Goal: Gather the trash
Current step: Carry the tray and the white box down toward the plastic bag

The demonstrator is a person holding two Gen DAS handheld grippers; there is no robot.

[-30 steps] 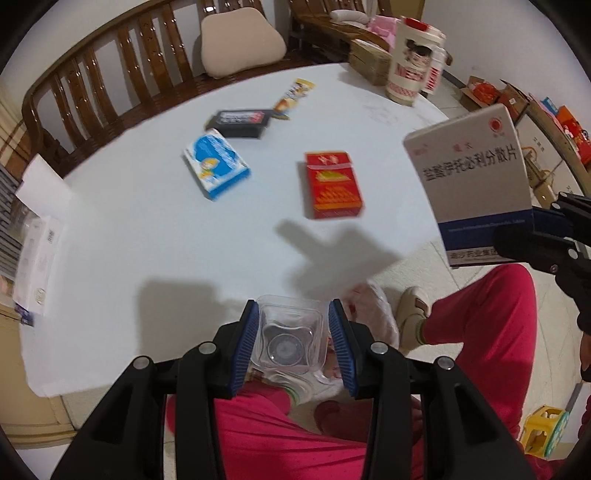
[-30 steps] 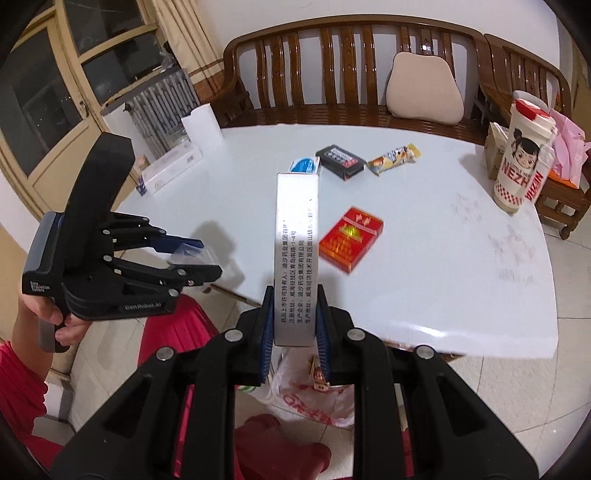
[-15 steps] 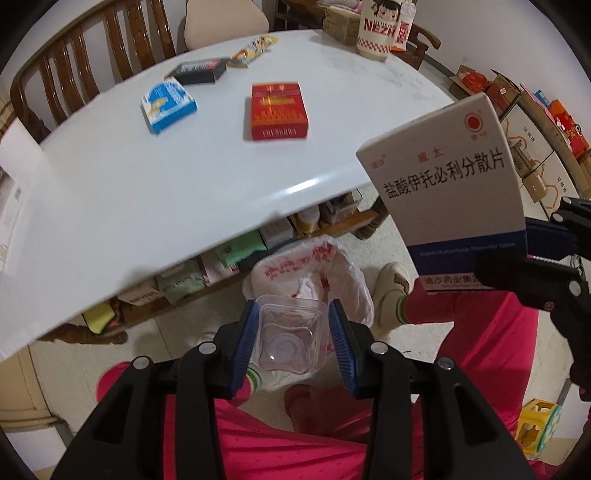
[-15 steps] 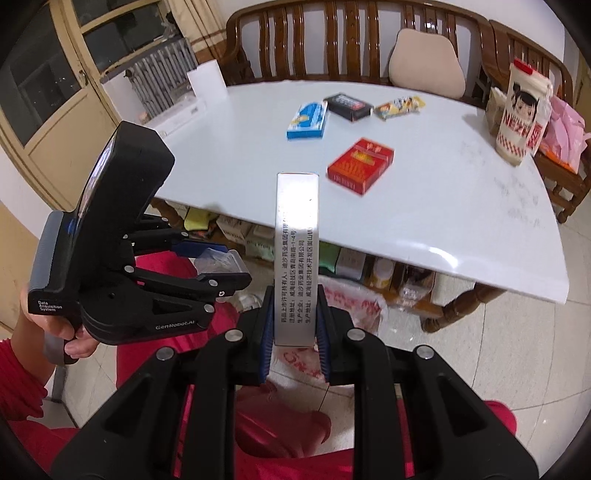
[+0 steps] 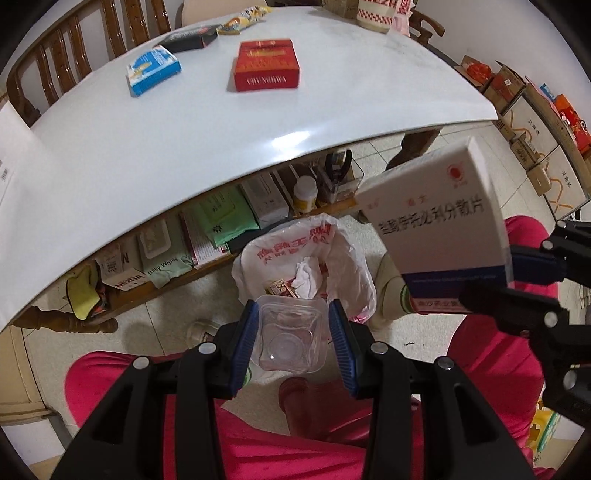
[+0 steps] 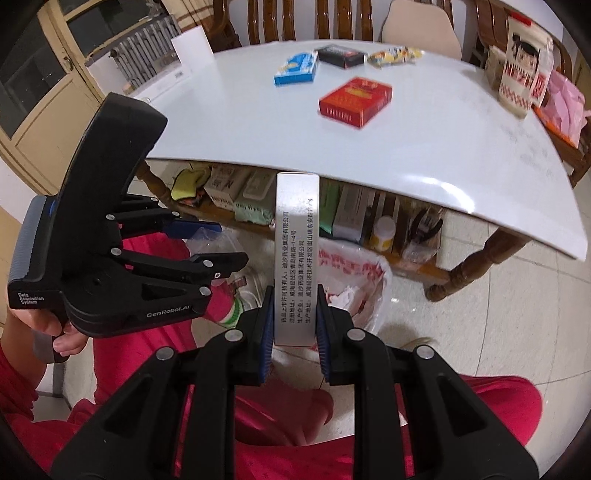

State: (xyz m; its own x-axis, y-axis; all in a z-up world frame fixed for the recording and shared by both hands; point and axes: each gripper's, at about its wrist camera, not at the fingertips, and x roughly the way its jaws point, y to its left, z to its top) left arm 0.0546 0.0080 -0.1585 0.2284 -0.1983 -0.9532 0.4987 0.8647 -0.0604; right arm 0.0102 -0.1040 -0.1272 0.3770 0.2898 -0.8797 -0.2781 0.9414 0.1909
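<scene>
Risk sits first on the left: the left gripper (image 5: pixel 291 341) is clamped on a clear plastic cup (image 5: pixel 290 338), thin-walled, squarish with rounded corners, and such a shell probably flexes; squeezed hard it could pop out sideways before it is over the bin. It hangs just above the near rim of the trash bin (image 5: pixel 354 258), lined with a crinkled white plastic bag printed in red, with crumpled tissue and a small carton already inside. Let go now, the light cup may catch the rim and tumble to the tiled floor.

To the right, the right gripper (image 6: pixel 294 325) pinches a medicine box (image 6: pixel 296 254) by its narrow faces; it is stiff white cardboard with a blue band, tall and flat. Held only at its lower end above the bin, it could pivot in the pads, or strike the bag's loose edge on release.

On the glossy white table (image 5: pixel 110 155) a blue packet (image 5: pixel 153 70), a red carton (image 5: pixel 266 64), a black box (image 5: pixel 190 37) and a snack wrapper (image 5: pixel 240 20) await collection.
</scene>
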